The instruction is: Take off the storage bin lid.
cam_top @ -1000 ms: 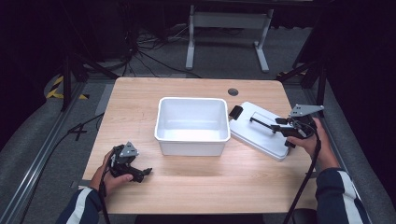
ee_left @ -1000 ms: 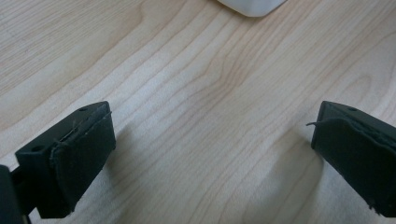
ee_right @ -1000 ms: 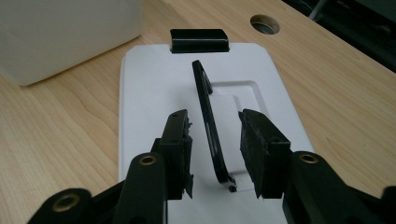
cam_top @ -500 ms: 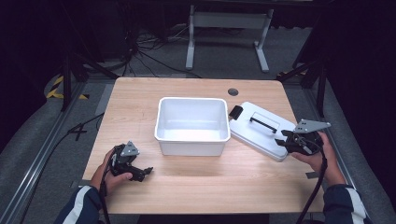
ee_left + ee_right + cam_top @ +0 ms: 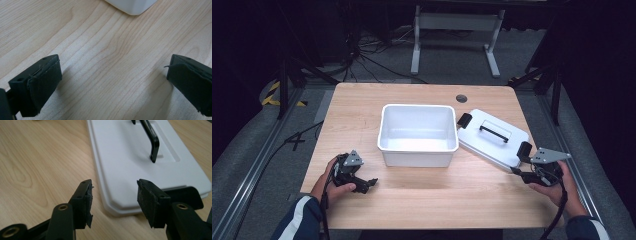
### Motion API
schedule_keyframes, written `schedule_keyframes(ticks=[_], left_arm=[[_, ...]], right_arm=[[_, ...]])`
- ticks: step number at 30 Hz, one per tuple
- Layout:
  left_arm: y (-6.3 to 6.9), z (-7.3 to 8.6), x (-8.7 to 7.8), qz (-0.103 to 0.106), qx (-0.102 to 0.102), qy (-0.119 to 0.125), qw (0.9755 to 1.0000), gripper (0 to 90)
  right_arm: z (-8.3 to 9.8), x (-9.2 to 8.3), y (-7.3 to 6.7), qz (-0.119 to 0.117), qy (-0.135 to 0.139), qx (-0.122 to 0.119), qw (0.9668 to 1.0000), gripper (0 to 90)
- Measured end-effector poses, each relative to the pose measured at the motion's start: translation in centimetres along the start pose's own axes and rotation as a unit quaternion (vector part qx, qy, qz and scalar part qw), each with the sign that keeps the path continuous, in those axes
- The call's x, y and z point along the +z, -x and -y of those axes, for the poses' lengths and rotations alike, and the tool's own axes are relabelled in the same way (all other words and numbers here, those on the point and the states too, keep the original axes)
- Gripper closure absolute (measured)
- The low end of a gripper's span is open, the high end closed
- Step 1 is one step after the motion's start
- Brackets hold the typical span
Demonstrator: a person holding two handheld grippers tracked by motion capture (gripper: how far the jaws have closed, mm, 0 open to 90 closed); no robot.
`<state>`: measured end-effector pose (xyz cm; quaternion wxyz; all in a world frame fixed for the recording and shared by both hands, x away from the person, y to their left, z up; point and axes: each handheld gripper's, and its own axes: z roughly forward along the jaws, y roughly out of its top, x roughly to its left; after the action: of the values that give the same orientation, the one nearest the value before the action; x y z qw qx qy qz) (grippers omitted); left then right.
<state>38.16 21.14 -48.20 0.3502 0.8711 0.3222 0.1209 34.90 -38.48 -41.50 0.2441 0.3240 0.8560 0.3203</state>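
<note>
While its jaws have just been opening, the right gripper (image 5: 113, 202) stands parted with nothing between the pads, low over the table (image 5: 462, 200) at its near right corner. Just ahead of the jaws lies the lid (image 5: 140, 162), flat on the wood, its near corner in line with the gap but not pinched. Farther along the lid, its black handle (image 5: 152, 142) rises upright. One of the lid's black clips (image 5: 524, 149) sits close by this gripper in the high view. Beyond the lid, to that gripper's left, stands the white bin (image 5: 418, 134), upright and open-topped, touching or nearly touching the lid's far end. Well apart, past the bin, the left gripper (image 5: 362, 182) rests by the table's near left edge, jaws wide over bare wood, the bin's corner (image 5: 132, 6) ahead of it.
</note>
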Motion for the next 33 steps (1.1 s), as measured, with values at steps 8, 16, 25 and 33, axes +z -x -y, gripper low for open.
schedule_keyframes(ticks=[8,16,25,33], left_arm=[[-0.1,-0.1,0.1,0.0,0.002,0.001,1.0,0.1],[-0.1,-0.1,0.0,-0.002,0.006,0.001,1.0,0.1],[-0.1,-0.1,0.0,-0.001,0.004,0.0,1.0,0.1],[0.1,0.0,0.0,-0.006,-0.002,0.0,1.0,0.3]], right_arm=[[2.5,0.0,-0.3,-0.004,-0.003,0.025,0.9997,41.7],[5.0,0.6,-0.7,-0.038,0.006,0.075,0.9965,34.8],[6.2,0.8,-1.4,-0.026,0.015,0.097,0.9948,27.7],[6.2,0.8,-1.4,-0.022,0.014,0.102,0.9945,27.1]])
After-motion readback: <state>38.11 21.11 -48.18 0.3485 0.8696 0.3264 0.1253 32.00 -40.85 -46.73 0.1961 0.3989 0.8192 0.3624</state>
